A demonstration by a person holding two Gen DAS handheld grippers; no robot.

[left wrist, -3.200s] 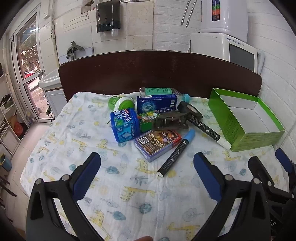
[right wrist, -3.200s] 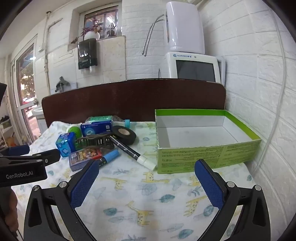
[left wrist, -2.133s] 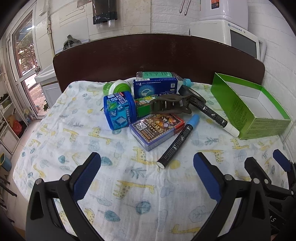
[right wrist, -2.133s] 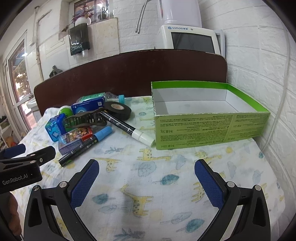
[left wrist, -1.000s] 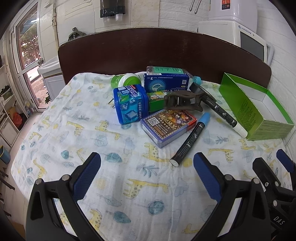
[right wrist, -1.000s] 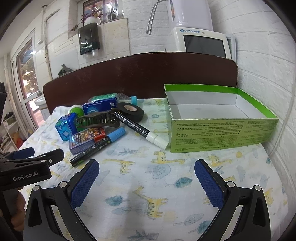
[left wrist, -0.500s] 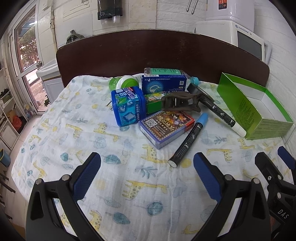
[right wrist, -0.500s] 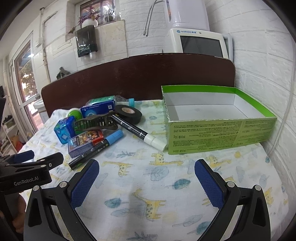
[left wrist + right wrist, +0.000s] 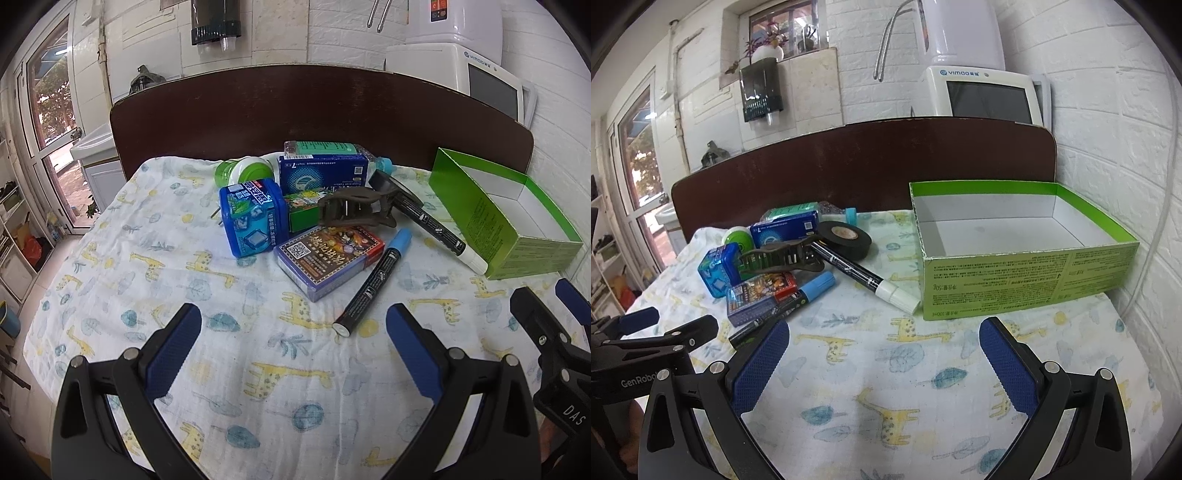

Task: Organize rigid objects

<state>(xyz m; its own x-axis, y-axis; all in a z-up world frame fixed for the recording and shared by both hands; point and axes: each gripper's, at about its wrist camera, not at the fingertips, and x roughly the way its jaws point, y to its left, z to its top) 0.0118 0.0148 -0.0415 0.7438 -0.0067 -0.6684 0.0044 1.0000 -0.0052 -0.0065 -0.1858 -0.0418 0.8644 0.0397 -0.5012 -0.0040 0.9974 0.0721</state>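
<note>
Blue-cap marker (image 9: 373, 282) just ahead of spread L tongs (image 9: 293, 332).

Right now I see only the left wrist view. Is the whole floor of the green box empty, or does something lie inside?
Observer: Empty. The right wrist view shows the green box with its whole white floor bare.
Operator: And the black thing behind the brown clip?
Observer: A roll of black tape, lying flat; the white-capped marker lies against it.
Operator: Is the right hand-held gripper open?
Observer: Yes, the right hand-held gripper is open and holds nothing.
</note>
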